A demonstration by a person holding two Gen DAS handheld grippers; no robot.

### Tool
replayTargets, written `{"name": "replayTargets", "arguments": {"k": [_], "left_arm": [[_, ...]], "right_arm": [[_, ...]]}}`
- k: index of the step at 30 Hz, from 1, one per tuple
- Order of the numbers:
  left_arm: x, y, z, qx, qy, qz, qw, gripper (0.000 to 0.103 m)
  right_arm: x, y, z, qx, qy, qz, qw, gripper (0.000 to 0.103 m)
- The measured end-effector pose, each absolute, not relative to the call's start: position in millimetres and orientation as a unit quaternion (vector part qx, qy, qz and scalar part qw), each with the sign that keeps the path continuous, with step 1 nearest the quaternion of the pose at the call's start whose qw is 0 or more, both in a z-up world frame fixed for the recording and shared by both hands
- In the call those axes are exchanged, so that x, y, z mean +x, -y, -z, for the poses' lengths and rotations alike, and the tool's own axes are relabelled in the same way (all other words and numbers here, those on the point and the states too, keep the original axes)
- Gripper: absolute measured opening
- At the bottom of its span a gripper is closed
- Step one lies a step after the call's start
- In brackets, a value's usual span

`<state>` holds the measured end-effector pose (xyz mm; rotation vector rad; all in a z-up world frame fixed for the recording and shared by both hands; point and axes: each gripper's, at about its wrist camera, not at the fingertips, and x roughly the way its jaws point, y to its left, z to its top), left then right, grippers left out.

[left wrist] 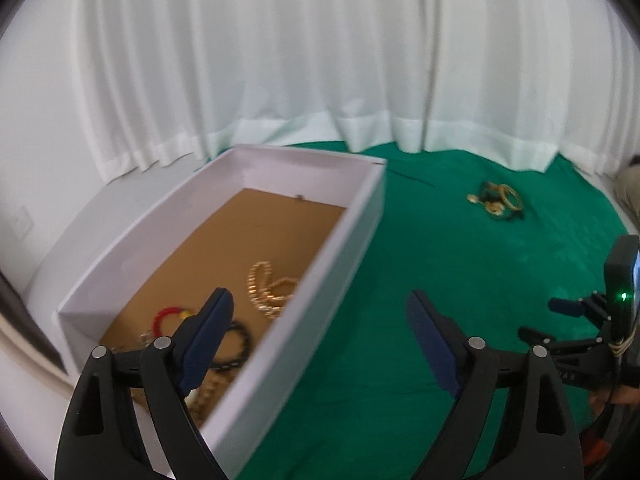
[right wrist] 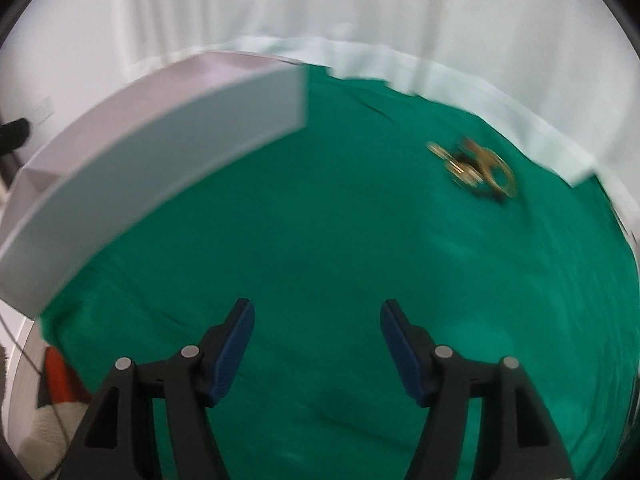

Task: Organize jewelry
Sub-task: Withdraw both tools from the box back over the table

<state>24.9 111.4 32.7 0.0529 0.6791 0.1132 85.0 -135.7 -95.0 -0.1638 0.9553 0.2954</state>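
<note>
Left wrist view, foreground: the left tongs [left wrist: 320, 312] stand released and empty, one pad over the near end of the white box [left wrist: 320, 264], the other over the green cloth [left wrist: 440, 248] that covers the worktop. At the right edge the right tongs [left wrist: 540, 320] appear from the side; the right wrist view shows the right tongs [right wrist: 318, 324] likewise spread wide, holding nothing, above bare cloth.

Middle ground: the box occupies the lower left of the left view. On its brown floor lie a gold chain [left wrist: 268, 292], a red bead bracelet [left wrist: 168, 316] and a dark bead strand [left wrist: 240, 340], partly hidden by the near pad.

Far ground: a small jewelry pile [left wrist: 498, 202], gold rings tangled with dark pieces, rests on the cloth at upper right, well apart from the box and near the white curtain [left wrist: 320, 60]. The right view shows the pile [right wrist: 476, 168] blurred.

Judged step: between placements, some pieces boxed. The next move probably calls for reaching the pile and closing on one piece without dragging the tangle.
</note>
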Motion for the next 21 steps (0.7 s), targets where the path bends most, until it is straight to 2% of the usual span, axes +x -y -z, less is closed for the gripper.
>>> {"name": "replayTargets", "arguments": {"k": [7,11,21], "left_arm": [[36.8,-68.8,-28.0,0.053,-0.332,-0.037,0.941,0.089],[43.9,-50.3,-20.6,0.061,-0.334,-0.027,0.94,0.095],[69.9,-10.5,52.6,0.05,-0.407,0.044,0.911,0.096]], "right_arm": [[81.0,198.4,113.1,-0.022,-0.466,-0.079,0.881,0.067],[81.5,221.1,120.7,-0.013,-0.457,-0.053,0.888,0.067],[71.5,251.3,139.0,0.007,-0.439,-0.009,0.899,0.067]]}}
